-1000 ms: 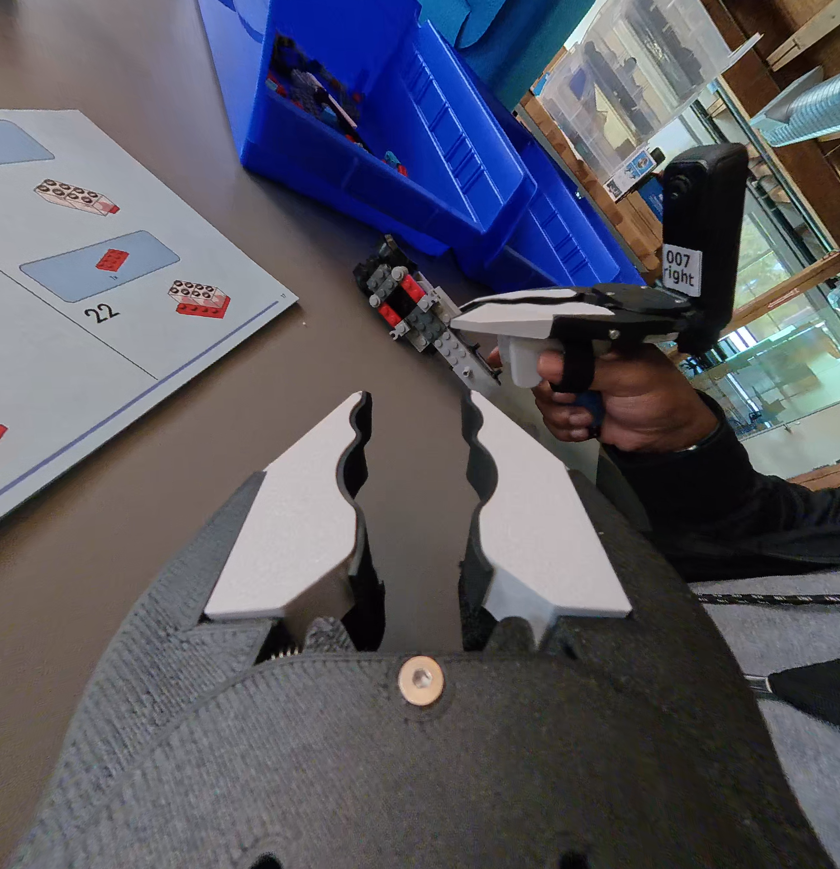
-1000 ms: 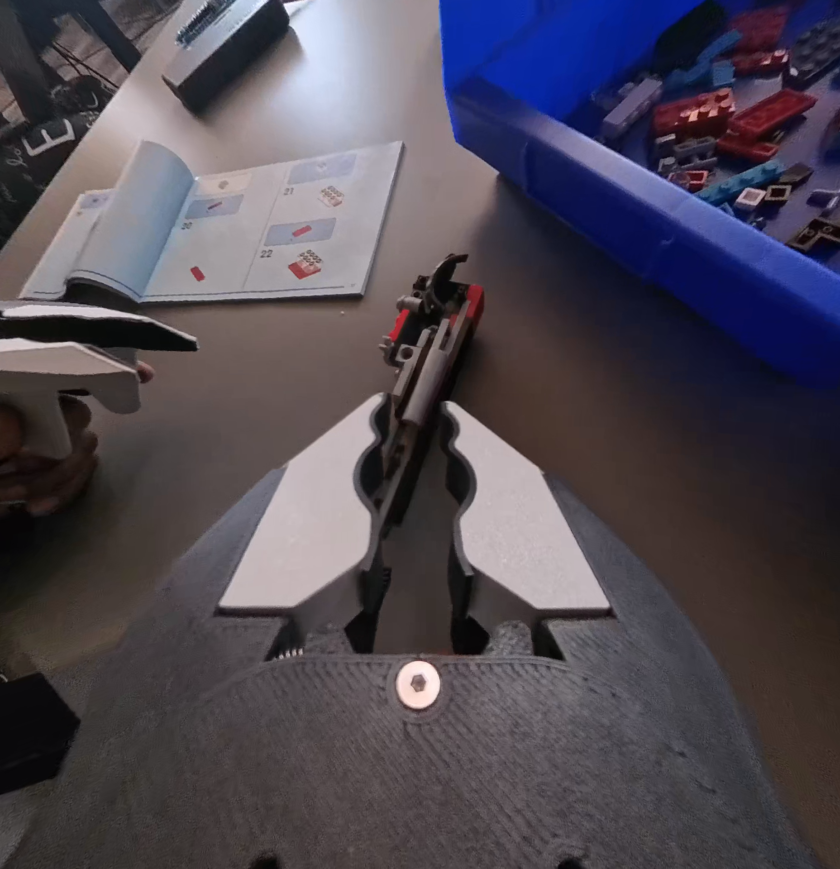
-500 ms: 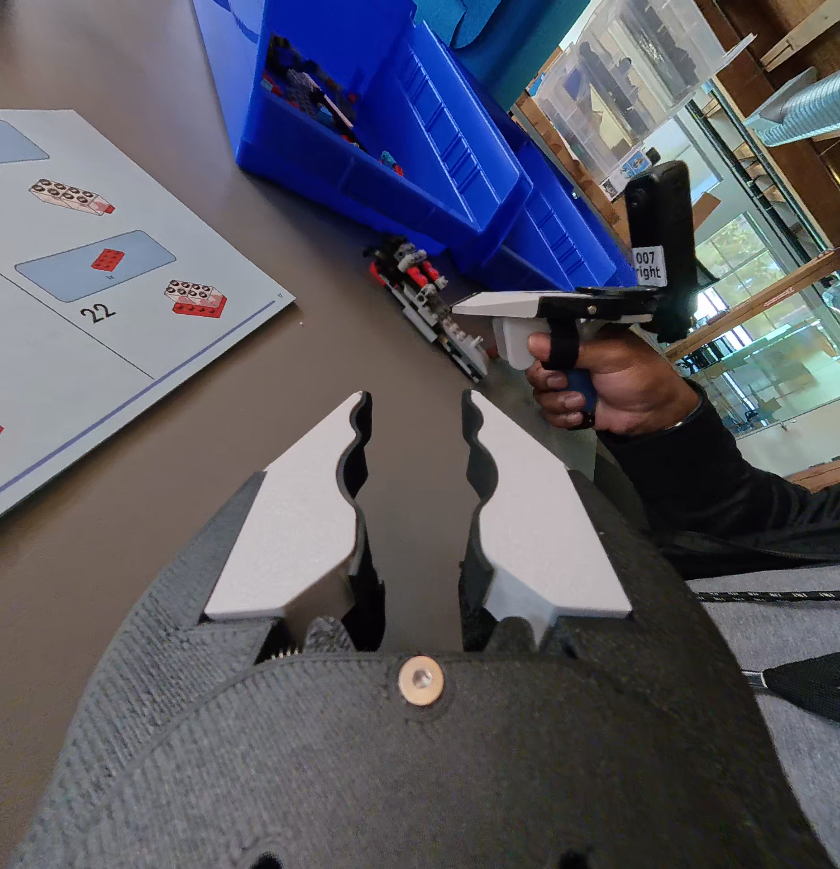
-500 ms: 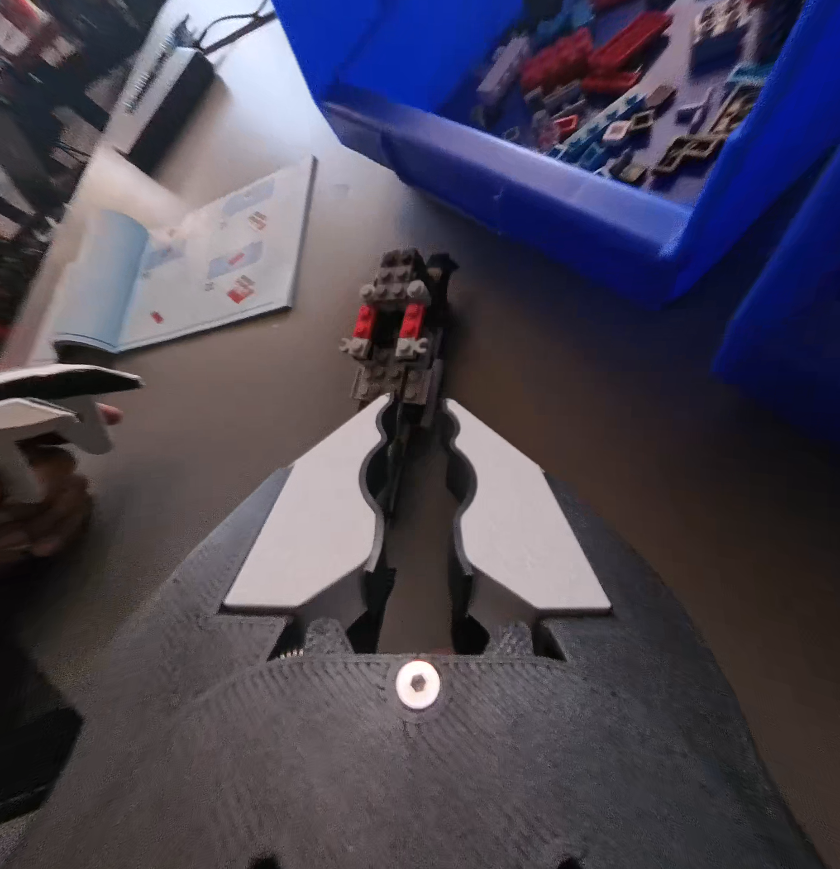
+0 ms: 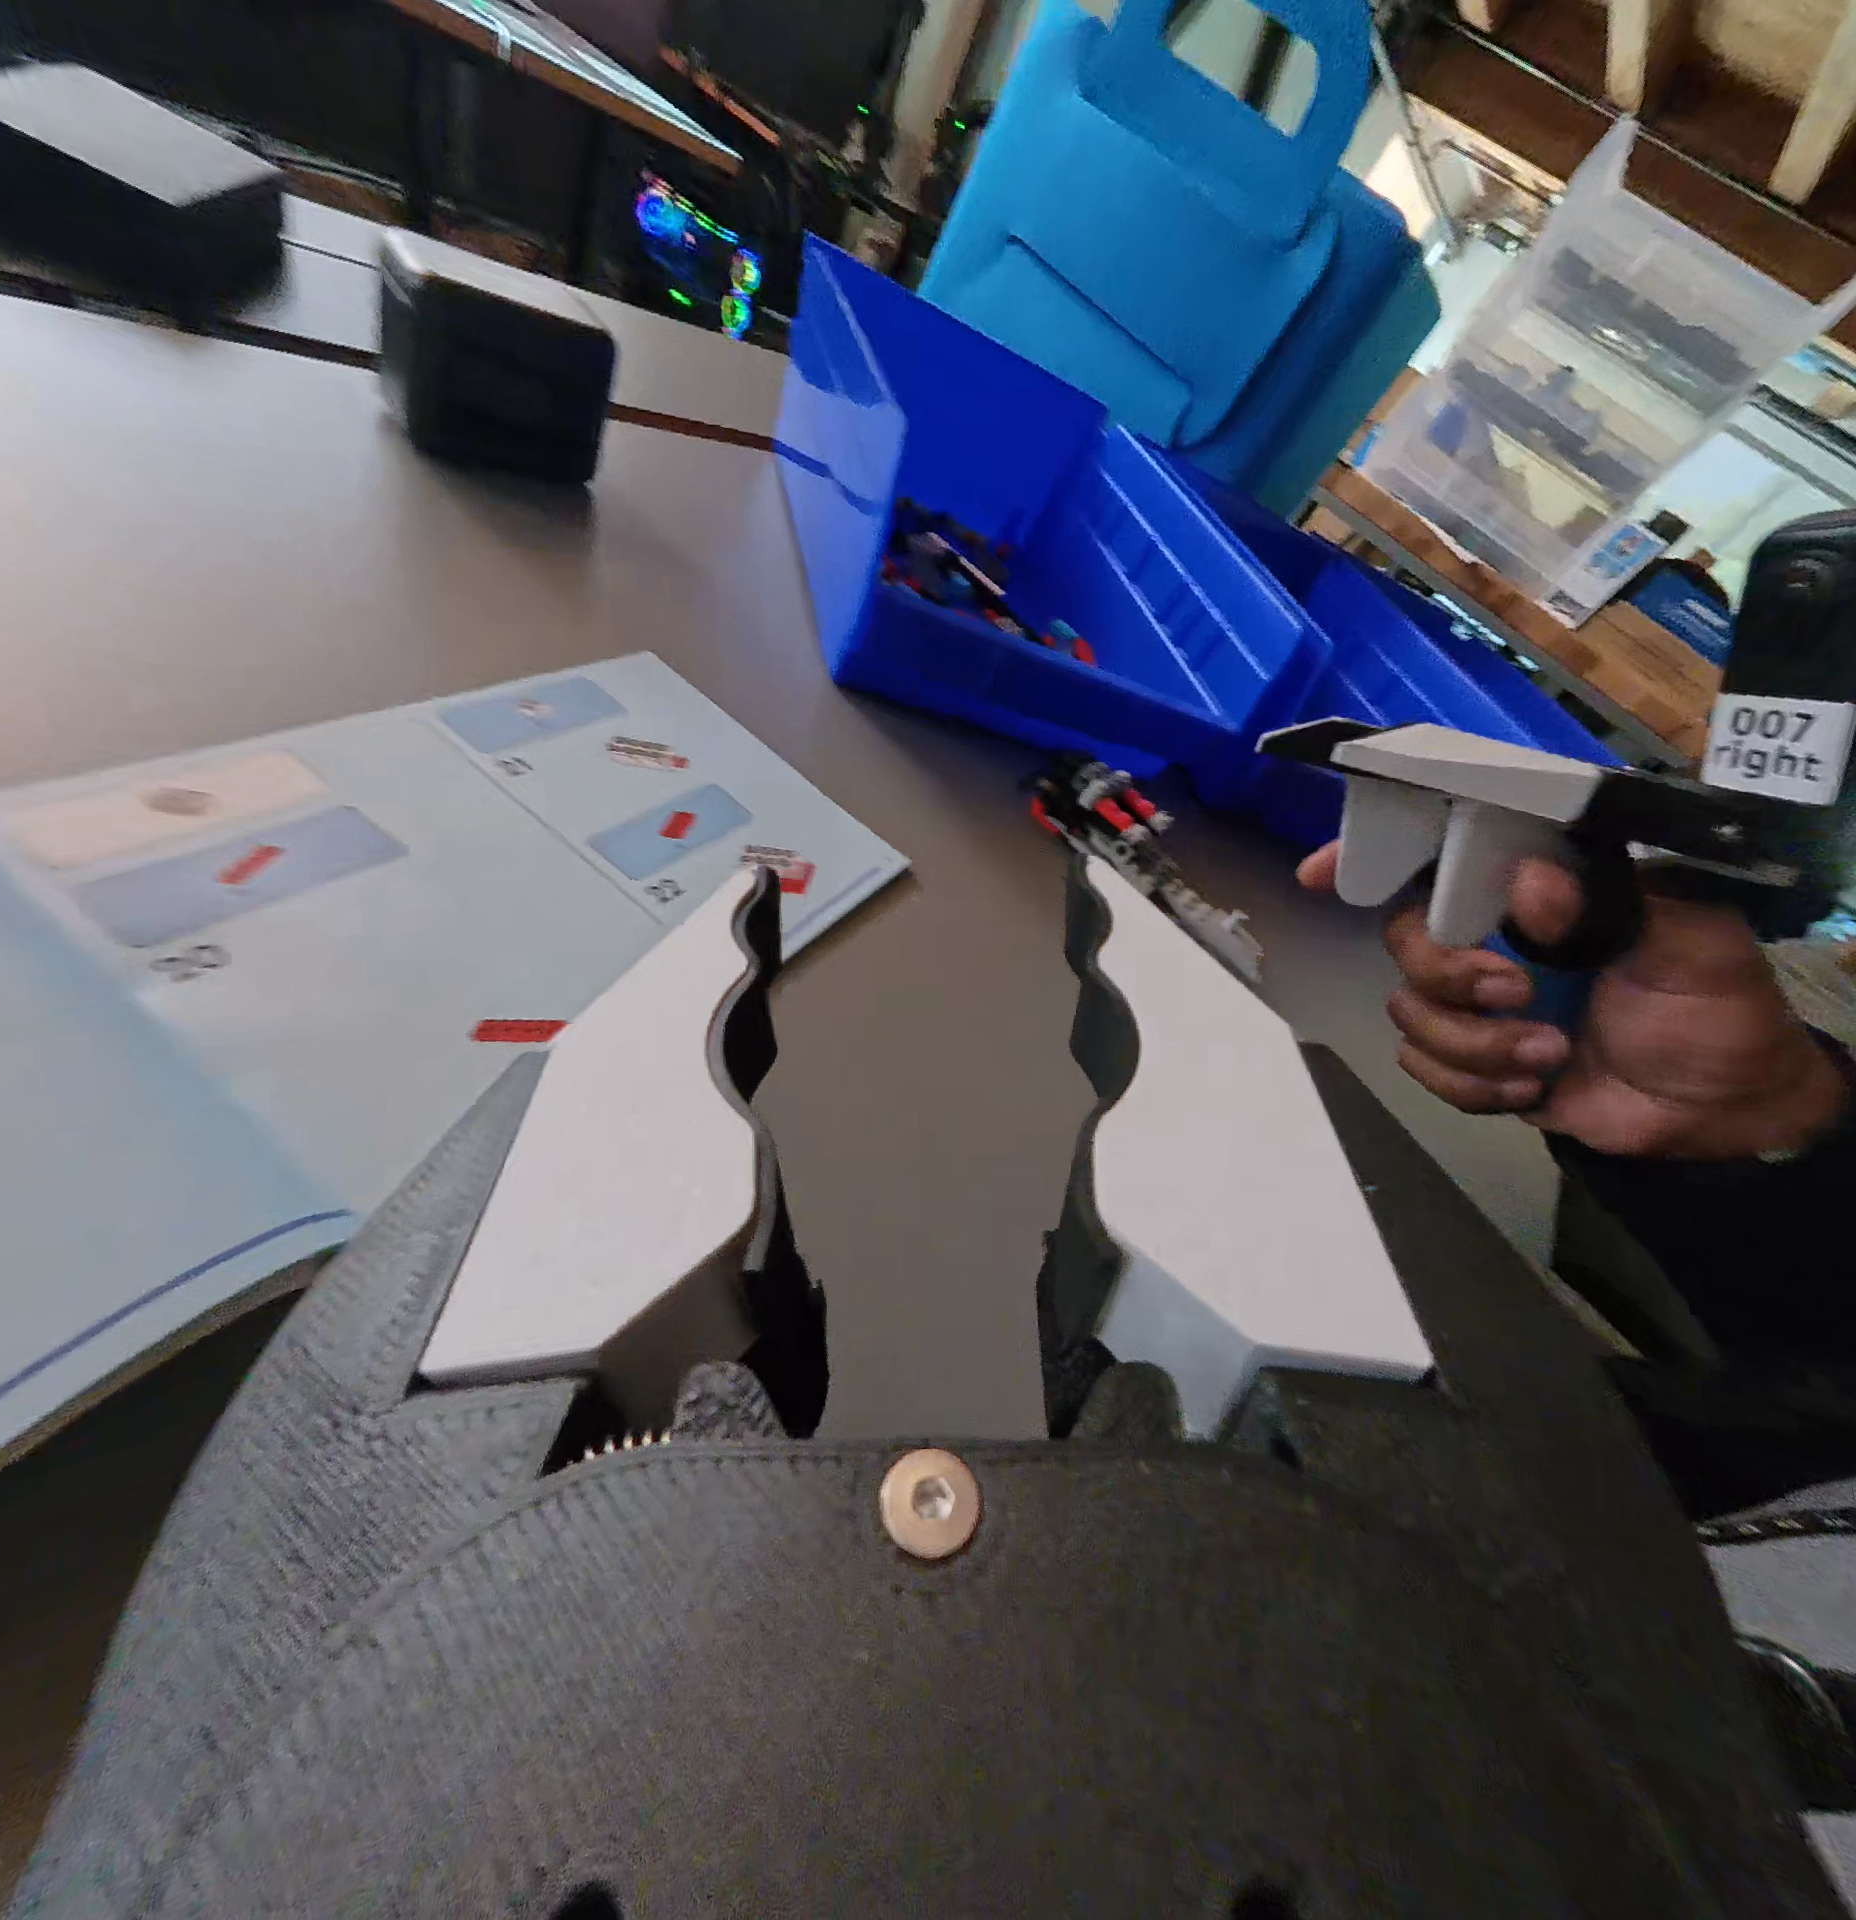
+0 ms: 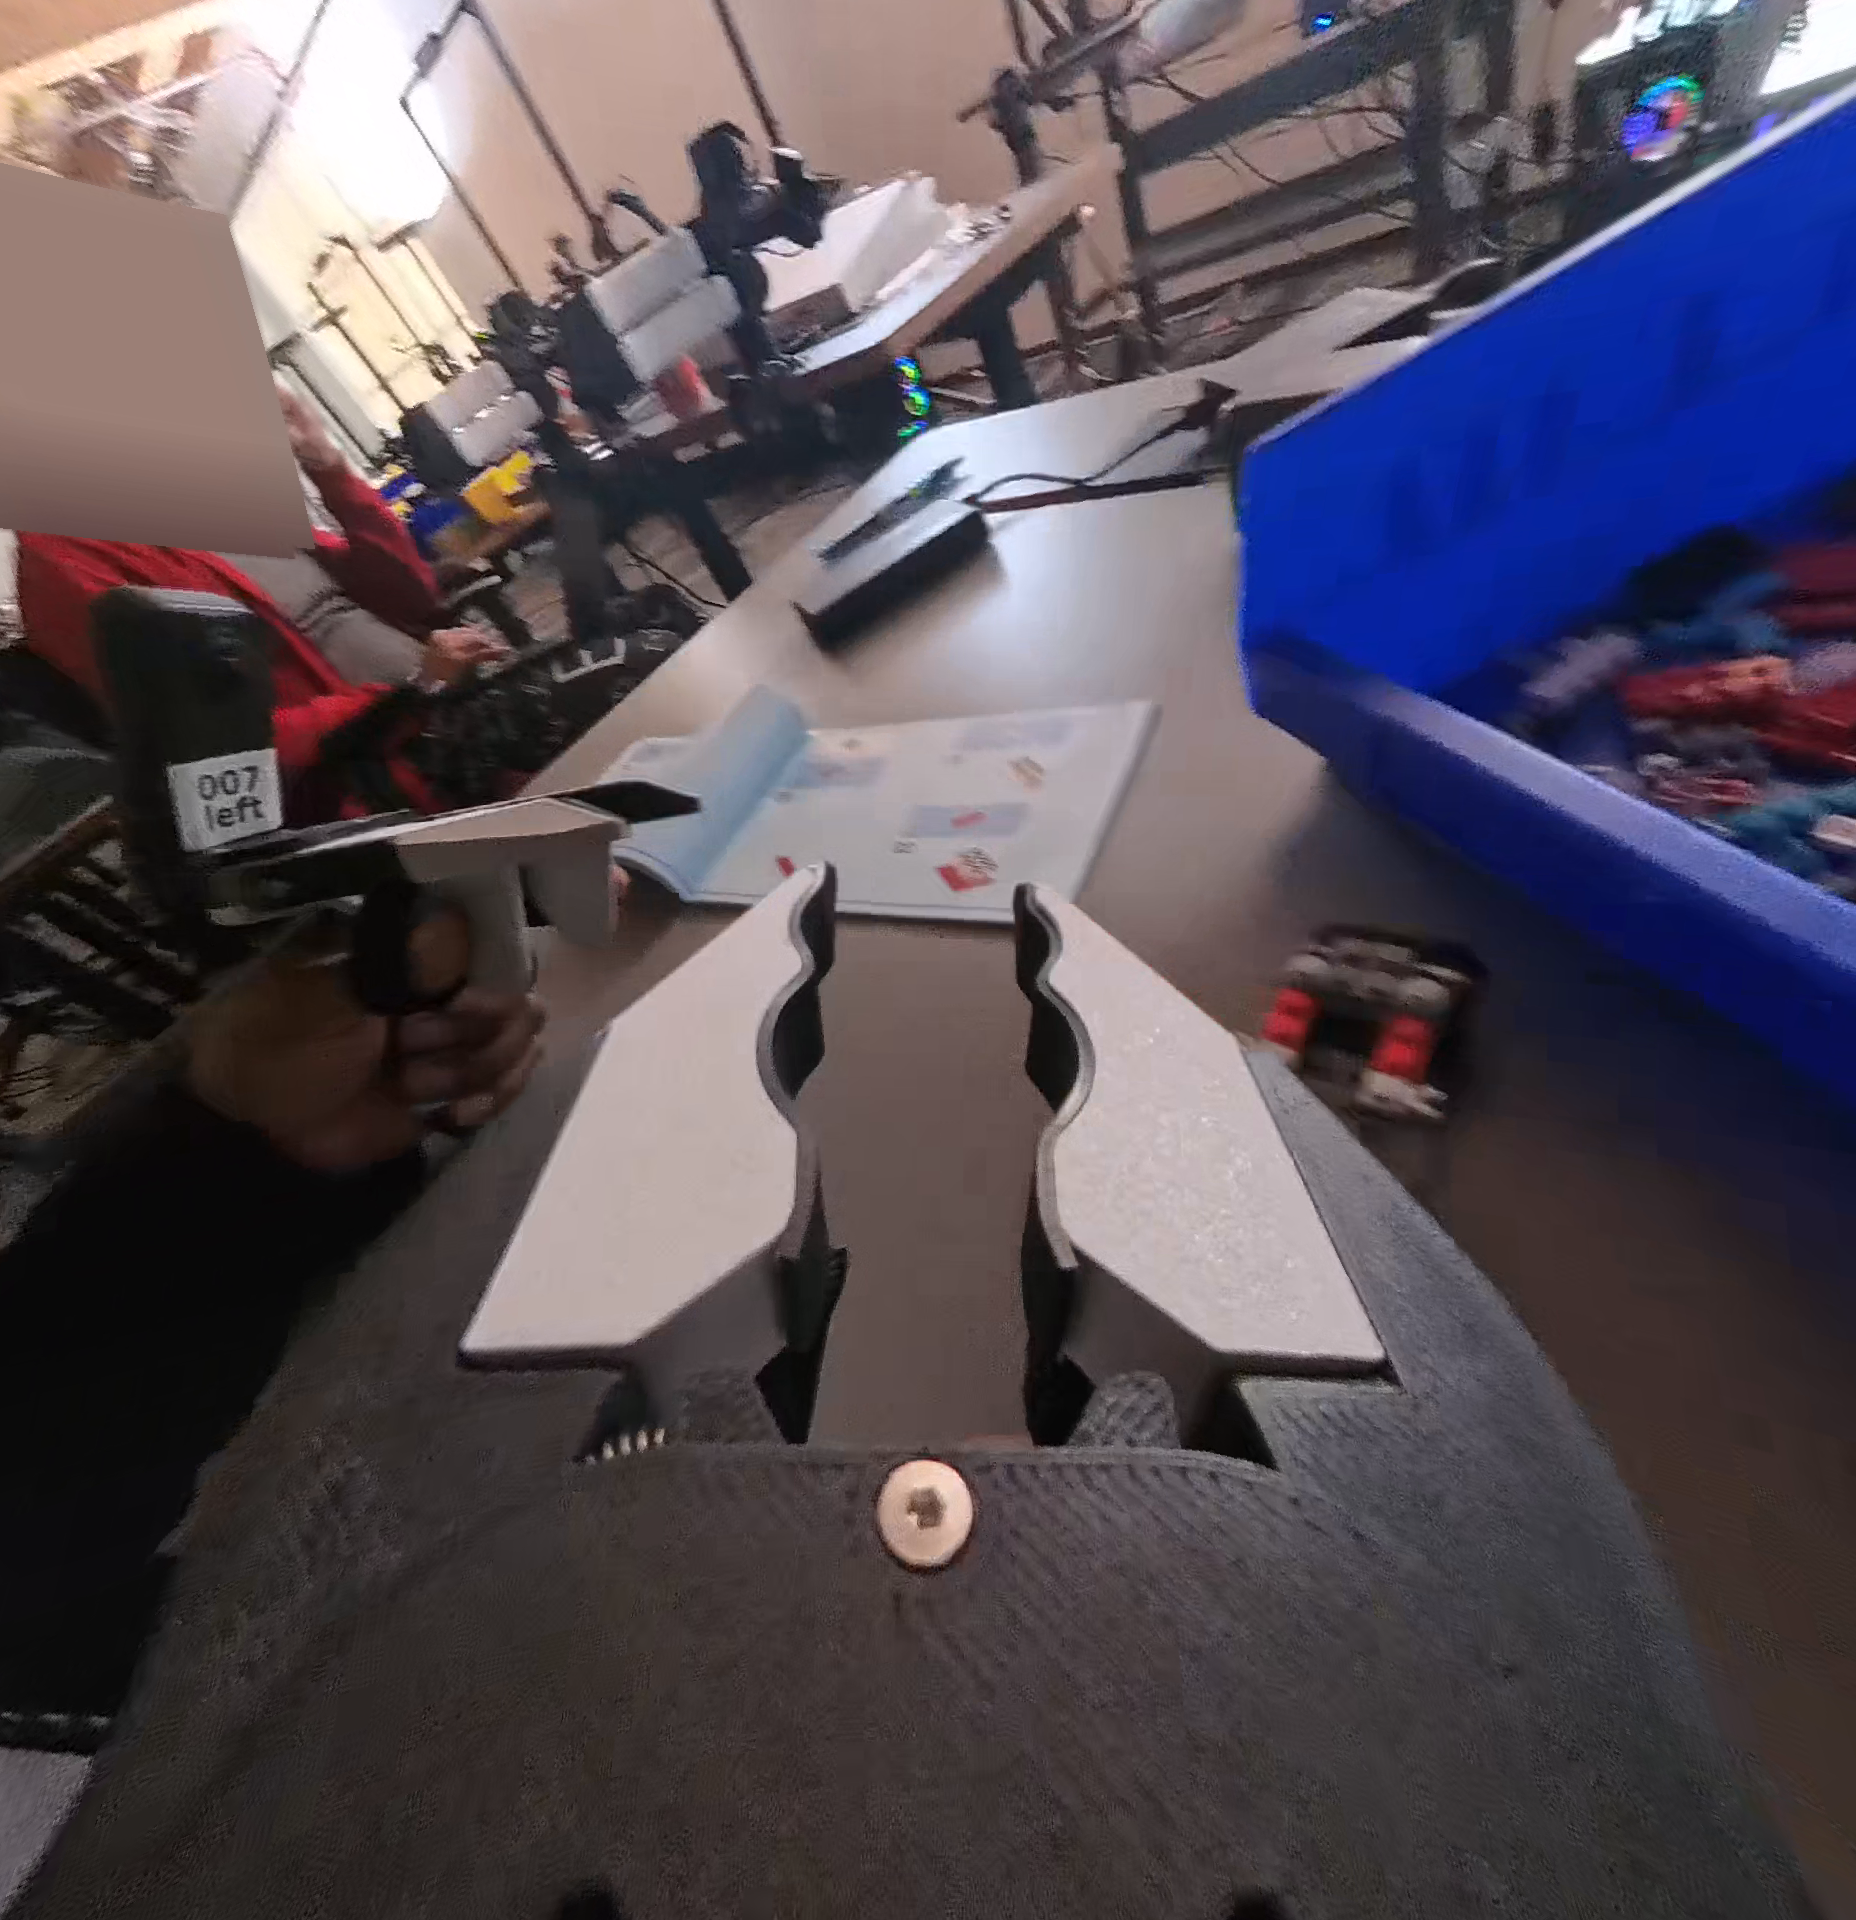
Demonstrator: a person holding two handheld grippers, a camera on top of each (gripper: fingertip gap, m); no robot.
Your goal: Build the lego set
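Both tools are empty. Our left gripper (image 5: 919, 894) is spread wide with only bare tabletop between its fingers, and our right gripper (image 6: 919, 904) stands moderately open, also around nothing. The half-built lego model (image 6: 1365, 1023) lies on the table (image 6: 1163, 644) just ahead and to the right of the right gripper, close against the near wall of the blue bin (image 6: 1526, 821); from the left gripper it sits ahead and slightly right, beyond the right fingertip (image 5: 1085, 883). The instruction booklet (image 5: 404, 862) lies open ahead and to the left of the left gripper.

The likeliest trouble, we judge, is the regrasp. The model is long, thin and knobbly (grey and black plates with small red pieces and pins sticking out), so a pinch across a loose part could pop it off, and a pinch near one end could let the rest swing or twist. Its nearness to the bin wall leaves little room for a finger on that side, and a nudge would slide it on the smooth, dark table.

The fingers are matte grey plastic with scalloped black inner edges, on a ribbed, printed black body. The bin is glossy hard plastic holding loose red, blue and dark bricks. The booklet pages are pale blue paper.
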